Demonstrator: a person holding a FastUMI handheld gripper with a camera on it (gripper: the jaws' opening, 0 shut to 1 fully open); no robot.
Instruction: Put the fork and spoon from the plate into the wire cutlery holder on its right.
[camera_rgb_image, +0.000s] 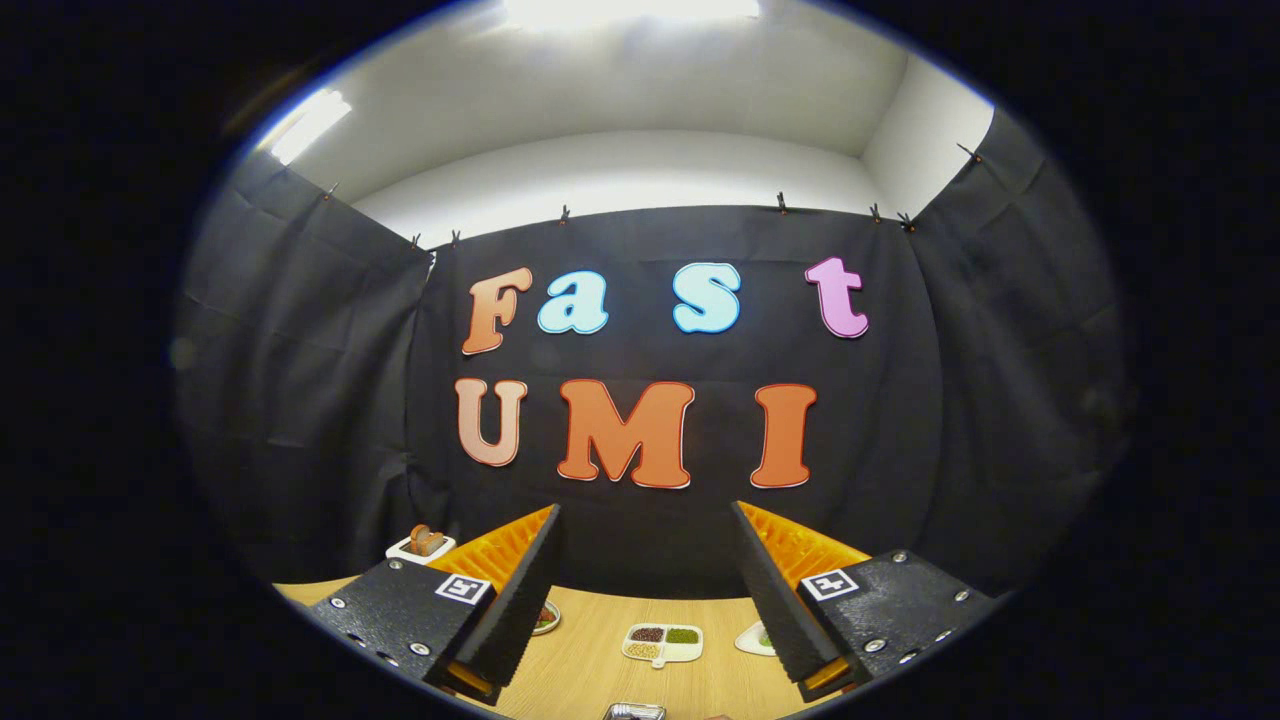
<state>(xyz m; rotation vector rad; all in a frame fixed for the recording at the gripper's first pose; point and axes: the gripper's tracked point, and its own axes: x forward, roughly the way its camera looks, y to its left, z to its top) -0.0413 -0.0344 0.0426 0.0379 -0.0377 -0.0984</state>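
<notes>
Gripper view: the tongs (645, 590) are held level and high over a wooden table (580, 670), their fingers (515, 590) wide apart with nothing between them, pointing at the booth wall. Beyond the fingers lie a divided dish of grains (662, 643), a small bowl (546, 617) by the left finger, a pale dish (755, 640) by the right finger and a white tray (420, 546) further off; a metal object (634, 711) just below the fingers is too cropped to identify. The fork, spoon, plate and holder cannot be located here, so the stage could be an approach or a withdrawal.
</notes>
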